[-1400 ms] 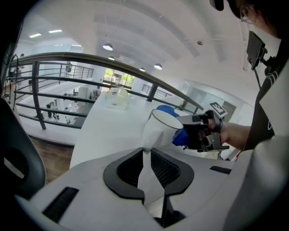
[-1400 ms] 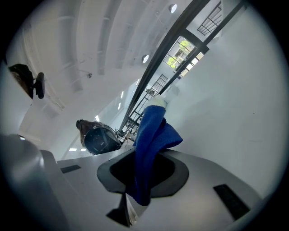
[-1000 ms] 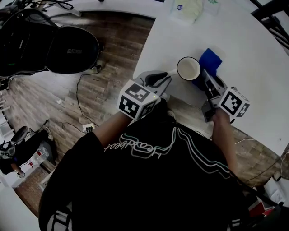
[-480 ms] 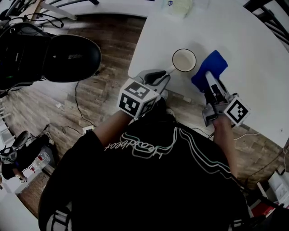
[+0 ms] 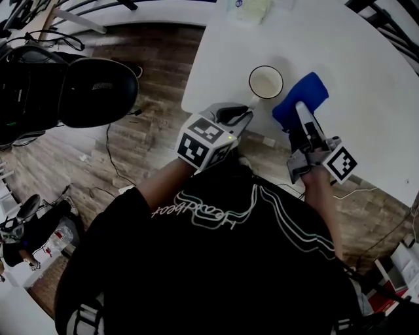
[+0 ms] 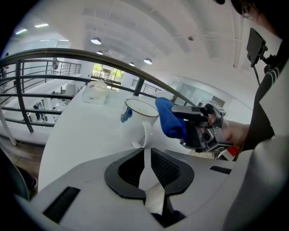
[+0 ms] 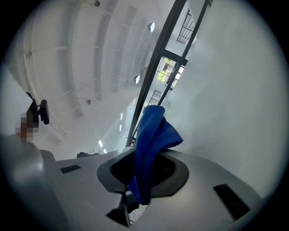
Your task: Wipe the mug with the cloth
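Where the mug point(image 5: 266, 82) sits: on the white surface point(image 5: 353, 72) near its edge, mouth up, empty and pale inside.
Left claw point(image 5: 241, 112): closed on the mug's handle point(image 6: 145, 135); the left gripper view shows the white strip pinched between the two dark pads.
Right claw point(image 5: 299, 114): clamped on the blue cloth point(image 5: 306, 91), which stands out past the jaws in a folded bunch.
Cloth to mug: just beside the mug's right side. Touching or not, I cannot tell.
Writing: looping script across the black top point(image 5: 222, 262), upside down to the head camera and not clear enough to read. Black-and-white square markers on both cubes point(image 5: 204, 141). A pale pack point(image 5: 249, 9) at the surface's far side, print too small to read.
Head view only: wood floor point(image 5: 150, 78), a black seat point(image 5: 91, 88) and loose cables.
Left gripper view only: dark railing point(image 6: 27, 63) beyond the surface, ceiling lights, and the right claw seen from the side with the cloth rolled at its tip.
Right gripper view only: the cloth's end hanging down between the pads.
Change: one second ago the cloth lay tight behind the mug; now it has drawn off to the right, and the mug has shifted slightly left.
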Demonstrator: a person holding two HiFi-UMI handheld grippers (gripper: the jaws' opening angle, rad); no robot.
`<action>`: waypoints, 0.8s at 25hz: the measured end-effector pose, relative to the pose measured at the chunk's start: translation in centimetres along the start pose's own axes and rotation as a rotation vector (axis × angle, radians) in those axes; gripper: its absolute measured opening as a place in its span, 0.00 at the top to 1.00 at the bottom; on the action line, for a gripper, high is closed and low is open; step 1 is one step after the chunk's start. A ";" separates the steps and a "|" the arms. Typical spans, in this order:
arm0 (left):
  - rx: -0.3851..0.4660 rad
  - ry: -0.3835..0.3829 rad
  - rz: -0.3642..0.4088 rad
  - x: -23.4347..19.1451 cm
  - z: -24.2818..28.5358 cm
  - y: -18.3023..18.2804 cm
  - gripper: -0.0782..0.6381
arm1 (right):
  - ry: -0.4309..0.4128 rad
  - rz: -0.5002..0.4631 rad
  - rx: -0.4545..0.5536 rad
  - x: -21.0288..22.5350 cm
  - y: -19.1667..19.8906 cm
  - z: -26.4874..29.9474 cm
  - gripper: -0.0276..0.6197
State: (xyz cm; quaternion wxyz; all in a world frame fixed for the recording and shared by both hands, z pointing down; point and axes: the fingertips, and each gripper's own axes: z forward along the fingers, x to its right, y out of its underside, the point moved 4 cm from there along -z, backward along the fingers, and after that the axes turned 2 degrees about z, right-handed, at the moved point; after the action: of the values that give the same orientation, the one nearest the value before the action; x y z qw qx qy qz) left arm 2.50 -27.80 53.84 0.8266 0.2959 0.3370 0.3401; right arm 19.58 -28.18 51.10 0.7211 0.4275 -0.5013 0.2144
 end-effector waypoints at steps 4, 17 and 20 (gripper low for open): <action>-0.017 0.026 0.009 0.4 0.3 -0.3 0.82 | -0.007 0.025 0.028 -0.2 -0.4 0.6 0.86; -0.060 0.261 0.062 2.5 0.5 -0.6 0.82 | 0.198 -0.036 -0.104 2.0 1.3 1.5 0.86; -0.072 0.321 0.073 2.4 0.9 -1.2 0.82 | 0.262 -0.077 -0.155 2.3 0.9 2.1 0.86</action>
State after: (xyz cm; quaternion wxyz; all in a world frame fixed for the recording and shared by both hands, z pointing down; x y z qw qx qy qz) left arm 4.96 -26.94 52.67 0.7595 0.2199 0.4411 0.4246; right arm 18.73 -29.69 53.81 0.8189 0.3578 -0.4011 0.2014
